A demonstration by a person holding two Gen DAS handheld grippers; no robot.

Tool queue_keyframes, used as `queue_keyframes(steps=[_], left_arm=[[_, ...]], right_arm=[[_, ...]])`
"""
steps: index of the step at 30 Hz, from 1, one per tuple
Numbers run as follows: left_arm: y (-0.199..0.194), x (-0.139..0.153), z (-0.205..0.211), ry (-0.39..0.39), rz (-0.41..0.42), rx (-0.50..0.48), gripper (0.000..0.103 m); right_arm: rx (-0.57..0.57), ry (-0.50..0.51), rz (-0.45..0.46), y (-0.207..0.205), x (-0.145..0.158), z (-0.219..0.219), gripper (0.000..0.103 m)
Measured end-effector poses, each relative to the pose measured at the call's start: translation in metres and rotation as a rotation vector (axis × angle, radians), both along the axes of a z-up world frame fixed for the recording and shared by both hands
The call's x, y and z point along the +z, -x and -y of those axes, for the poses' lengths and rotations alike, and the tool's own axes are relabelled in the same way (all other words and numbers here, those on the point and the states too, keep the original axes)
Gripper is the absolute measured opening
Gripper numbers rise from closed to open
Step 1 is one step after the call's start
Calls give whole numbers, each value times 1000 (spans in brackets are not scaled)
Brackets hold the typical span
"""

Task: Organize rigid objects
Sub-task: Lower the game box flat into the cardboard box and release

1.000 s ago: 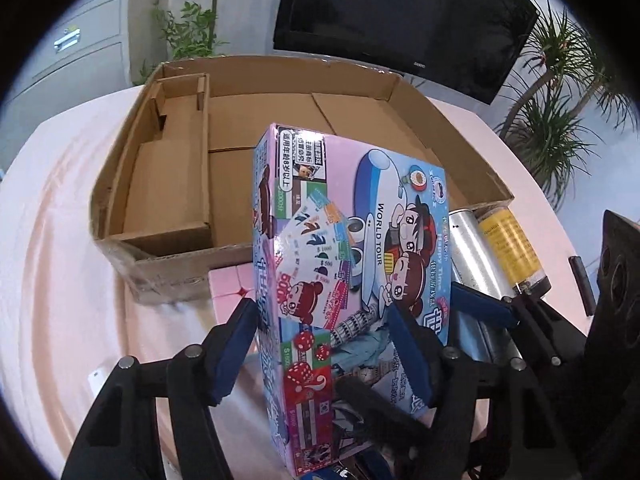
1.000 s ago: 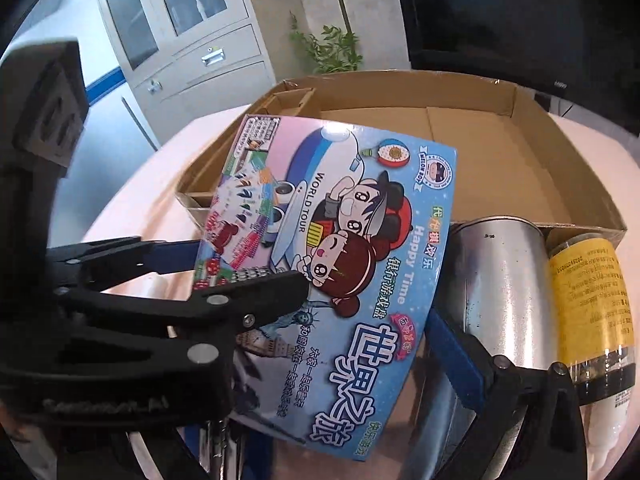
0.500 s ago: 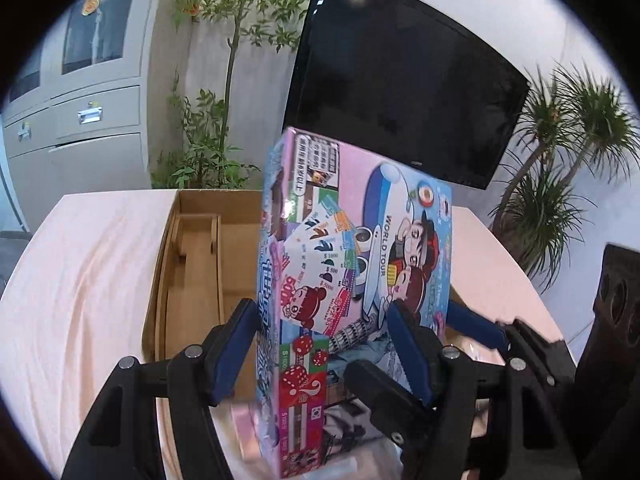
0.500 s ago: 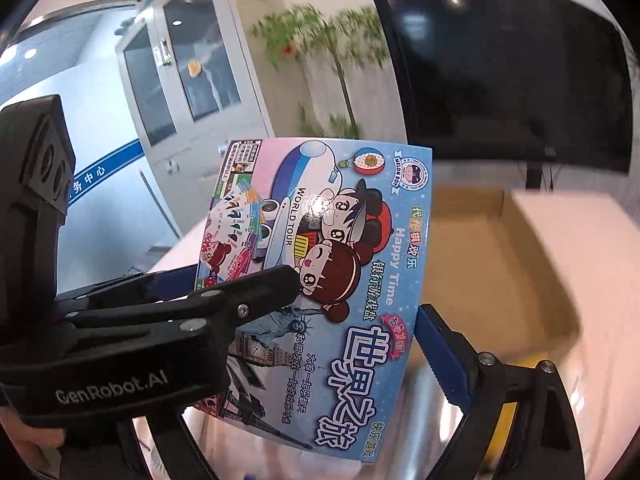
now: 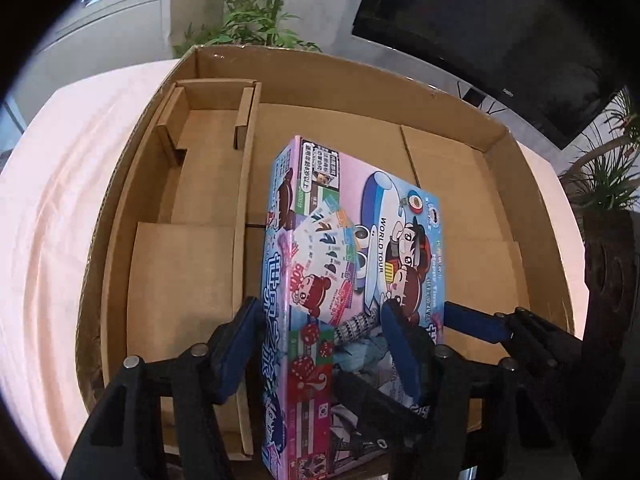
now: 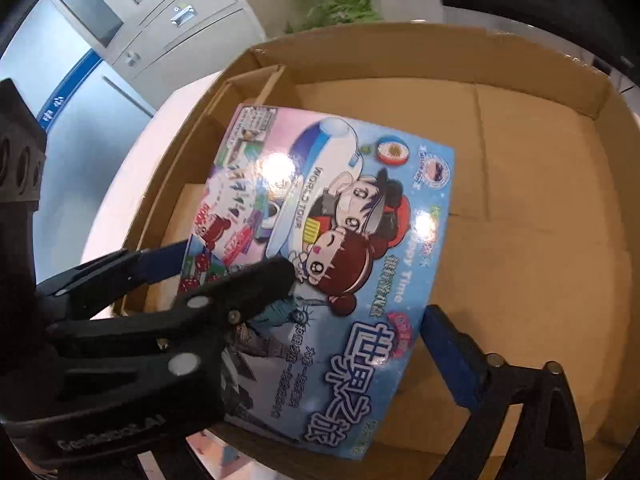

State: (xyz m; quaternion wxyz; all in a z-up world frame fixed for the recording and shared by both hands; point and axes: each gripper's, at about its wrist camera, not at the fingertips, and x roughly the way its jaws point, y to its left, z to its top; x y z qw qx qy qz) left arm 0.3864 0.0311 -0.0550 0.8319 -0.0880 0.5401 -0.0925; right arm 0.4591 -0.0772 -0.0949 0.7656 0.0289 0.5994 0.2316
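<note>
A colourful board game box (image 5: 360, 248) (image 6: 340, 240) hangs tilted over the floor of a big open cardboard carton (image 5: 340, 64) (image 6: 440, 36). My left gripper (image 5: 320, 320) pinches the box near its left long edge, with one pad behind and one finger (image 6: 256, 284) lying on the printed front. Its jaws are closing on the box. My right gripper (image 6: 320, 312) spans the box's width; its right pad (image 6: 448, 352) touches the right edge, while its left finger is hidden behind the left gripper. Its jaws are opening slightly.
A narrow cardboard divider section (image 5: 208, 152) runs along the carton's left wall. The carton sits on a table with a pink cloth (image 5: 52, 220). Behind it are a dark screen (image 5: 500, 28), potted plants (image 5: 248, 12) and a grey cabinet (image 6: 180, 12).
Both grippers lifted the game box off the table in front of the carton and carried it forward over the carton's floor. The silver and yellow cans have left the views.
</note>
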Motion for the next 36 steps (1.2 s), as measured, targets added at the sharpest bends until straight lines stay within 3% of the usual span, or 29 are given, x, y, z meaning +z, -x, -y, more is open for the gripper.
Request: queue_keyframes(steps=[6,10,14,18,20,22,24,25,27,28,33,36], left_arm=[[1,4,0,-7,-1,-9,60],[10,29,4,5,85,-12,61],[38,51,-1,-53,186,-27,61],[54,33,-1,-129,165,-66,61],[60,22,-6,-134,144,-63,61],[66,17,-8,-125,146,-61,61],[72,18,-11,-149,161,-57,61],[76,17,-13,-154,165,-56,61],[80,17,-18,-146,168,-51,61],[81,17,-20,-147,168,-50,61],[85,16,-28,-160,178,-60,61],[85,16,-30,-161,178,-60,61]], right_arm=[[10,-46,-27,0,-9,3,103],[38,-65,3,5,2,17,102],[50,-135,100,27,52,75,102],[-73,-99,206,26,80,152,101],[-153,-61,165,12,68,191,83],[-166,27,128,2,49,209,54],[-157,130,107,-1,30,214,43],[-144,152,89,0,22,213,33],[-135,182,46,4,7,222,22],[-126,216,77,10,4,224,15],[-146,220,49,20,7,230,11],[-148,175,74,17,26,201,11]])
